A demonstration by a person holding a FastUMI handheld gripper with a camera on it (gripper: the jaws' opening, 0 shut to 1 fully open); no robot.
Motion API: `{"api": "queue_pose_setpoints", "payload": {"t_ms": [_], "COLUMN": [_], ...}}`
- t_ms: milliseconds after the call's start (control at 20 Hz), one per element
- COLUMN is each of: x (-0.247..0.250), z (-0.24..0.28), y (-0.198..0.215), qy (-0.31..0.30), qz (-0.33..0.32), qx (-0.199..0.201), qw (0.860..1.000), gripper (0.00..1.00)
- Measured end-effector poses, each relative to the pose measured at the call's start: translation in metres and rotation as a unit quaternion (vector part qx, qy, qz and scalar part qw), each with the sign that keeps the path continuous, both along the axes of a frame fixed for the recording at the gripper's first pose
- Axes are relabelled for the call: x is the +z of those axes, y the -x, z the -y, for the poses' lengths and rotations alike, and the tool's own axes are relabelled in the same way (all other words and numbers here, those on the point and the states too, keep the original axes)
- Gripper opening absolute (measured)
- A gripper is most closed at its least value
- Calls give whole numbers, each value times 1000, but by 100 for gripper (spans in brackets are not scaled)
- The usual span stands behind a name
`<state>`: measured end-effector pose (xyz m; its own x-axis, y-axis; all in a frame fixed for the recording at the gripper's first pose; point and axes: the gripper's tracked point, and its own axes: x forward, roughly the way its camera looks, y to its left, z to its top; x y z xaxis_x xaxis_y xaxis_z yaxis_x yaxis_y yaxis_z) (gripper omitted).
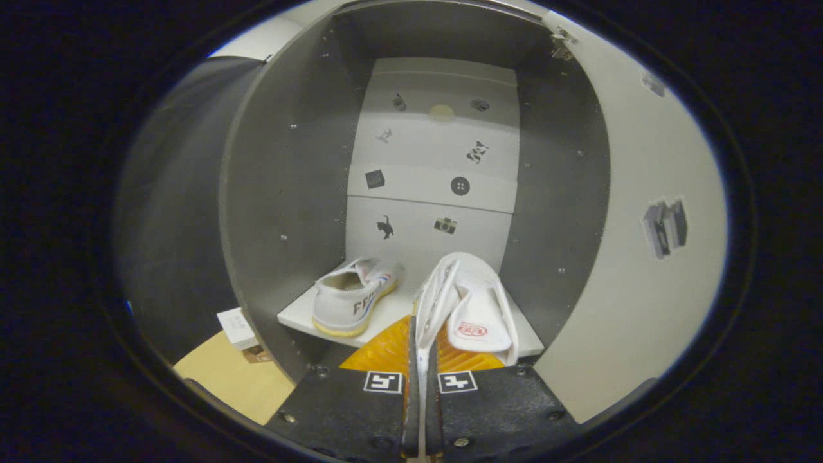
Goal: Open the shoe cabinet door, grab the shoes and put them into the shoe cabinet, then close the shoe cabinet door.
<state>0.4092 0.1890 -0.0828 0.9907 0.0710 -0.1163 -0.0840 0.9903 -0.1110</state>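
My gripper (421,379) is shut on the side wall of a white canvas shoe (472,302) with an orange sole, which hangs tipped on its side just ahead of the fingers. The open shoe cabinet (289,193) stands right in front, grey inside. On its white shelf (302,314) sits a second white shoe (353,296), upright, left of the one I hold. The held shoe hovers over the shelf's front right part. The cabinet door (643,212) is swung open to the right, pale inside, with a hinge (562,42) near its top.
The cabinet's back panel (437,148) is pale with small dark stickers. A small white box (238,328) and a brown item lie on the tan floor (225,379) left of the cabinet. A dark curtain hangs further left.
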Motion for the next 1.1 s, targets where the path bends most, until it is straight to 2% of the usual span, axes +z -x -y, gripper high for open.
{"api": "queue_pose_setpoints", "payload": {"t_ms": [300,600,800,1100], "x": [24,9,-7,-22], "z": [-4,0,-1,-5], "y": [-78,-137,-156,-166], "qy": [28,53,55,-6], "qz": [7,-29,-65,-117], "qx": [-13,-13,-7,4], "qw": [1000,998,996,993], "gripper": [7,7,7,8]}}
